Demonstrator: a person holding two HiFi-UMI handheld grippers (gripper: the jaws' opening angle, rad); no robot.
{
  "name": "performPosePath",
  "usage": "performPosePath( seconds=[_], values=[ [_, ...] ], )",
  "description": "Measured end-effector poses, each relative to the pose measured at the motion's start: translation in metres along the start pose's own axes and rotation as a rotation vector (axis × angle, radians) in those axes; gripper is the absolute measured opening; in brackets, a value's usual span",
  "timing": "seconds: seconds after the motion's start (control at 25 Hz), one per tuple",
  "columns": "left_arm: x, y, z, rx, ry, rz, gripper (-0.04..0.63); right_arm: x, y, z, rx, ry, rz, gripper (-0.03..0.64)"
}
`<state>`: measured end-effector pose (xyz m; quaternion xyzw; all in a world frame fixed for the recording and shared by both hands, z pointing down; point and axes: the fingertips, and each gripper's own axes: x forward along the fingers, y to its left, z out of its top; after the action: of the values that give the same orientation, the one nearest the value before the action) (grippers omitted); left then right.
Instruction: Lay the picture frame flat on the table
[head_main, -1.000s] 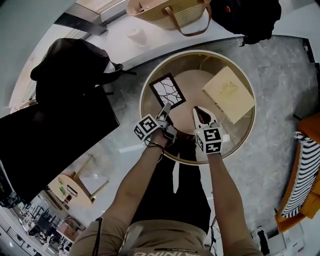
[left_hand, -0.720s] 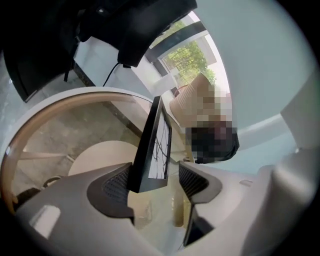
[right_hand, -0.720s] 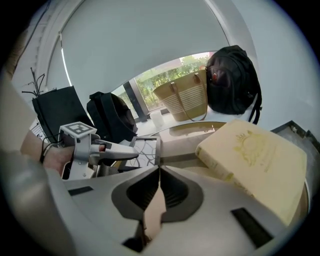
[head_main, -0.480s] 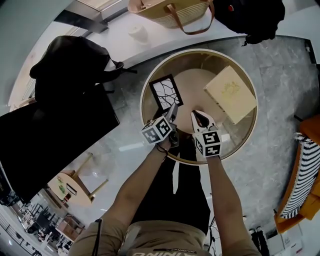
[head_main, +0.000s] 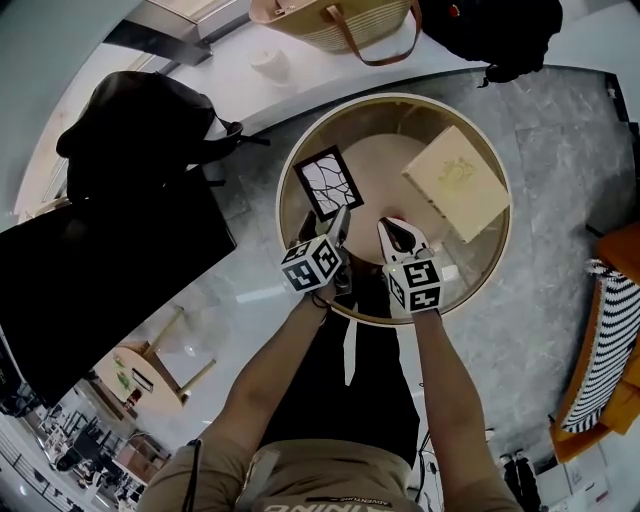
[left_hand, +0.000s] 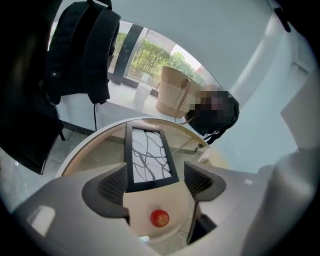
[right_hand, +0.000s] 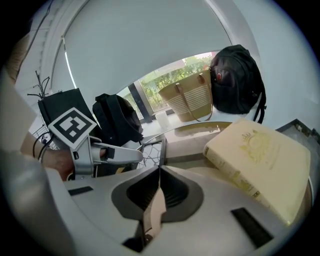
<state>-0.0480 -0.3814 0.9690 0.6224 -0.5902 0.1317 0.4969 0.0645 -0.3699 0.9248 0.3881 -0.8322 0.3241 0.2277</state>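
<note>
The black picture frame (head_main: 328, 181) with a branch pattern lies flat on the left of the round rimmed table (head_main: 395, 100). My left gripper (head_main: 343, 215) hovers just behind its near edge. Its jaws have just been opening and now stand wide. In the left gripper view the frame (left_hand: 148, 156) shows ahead between the fingers (left_hand: 112, 182), and the pads do not touch it. My right gripper (head_main: 392, 225) is beside the left one, over the table's near part. In the right gripper view its pads (right_hand: 159, 187) meet with nothing between them.
A cream book (head_main: 455, 182) lies on the table's right side. A straw tote bag (head_main: 335, 25), a white cup (head_main: 272, 65) and a black backpack (head_main: 490, 30) stand on the ledge beyond. Dark clothing (head_main: 140, 120) hangs at the left; a striped cushion (head_main: 610, 350) is at the right.
My left gripper rolled and its jaws opened, letting go of the frame's near corner. The frame stays flat in place. The right gripper has hardly moved.
</note>
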Motion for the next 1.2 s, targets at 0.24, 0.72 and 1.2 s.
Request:
performPosePath(
  seconds=[0.24, 0.72, 1.2],
  values=[
    [-0.041, -0.043, 0.017, 0.251, -0.017, -0.105, 0.337, -0.032, 0.010, 0.022, -0.010, -0.019, -0.027, 0.011],
    [-0.192, -0.178, 0.079, 0.656, -0.145, -0.280, 0.064, -0.159, 0.088, 0.152, -0.075, -0.121, -0.047, 0.011],
    [-0.308, -0.273, 0.147, 0.737, -0.370, -0.390, 0.006, -0.295, 0.137, 0.266, -0.264, -0.322, -0.140, 0.011]
  ],
)
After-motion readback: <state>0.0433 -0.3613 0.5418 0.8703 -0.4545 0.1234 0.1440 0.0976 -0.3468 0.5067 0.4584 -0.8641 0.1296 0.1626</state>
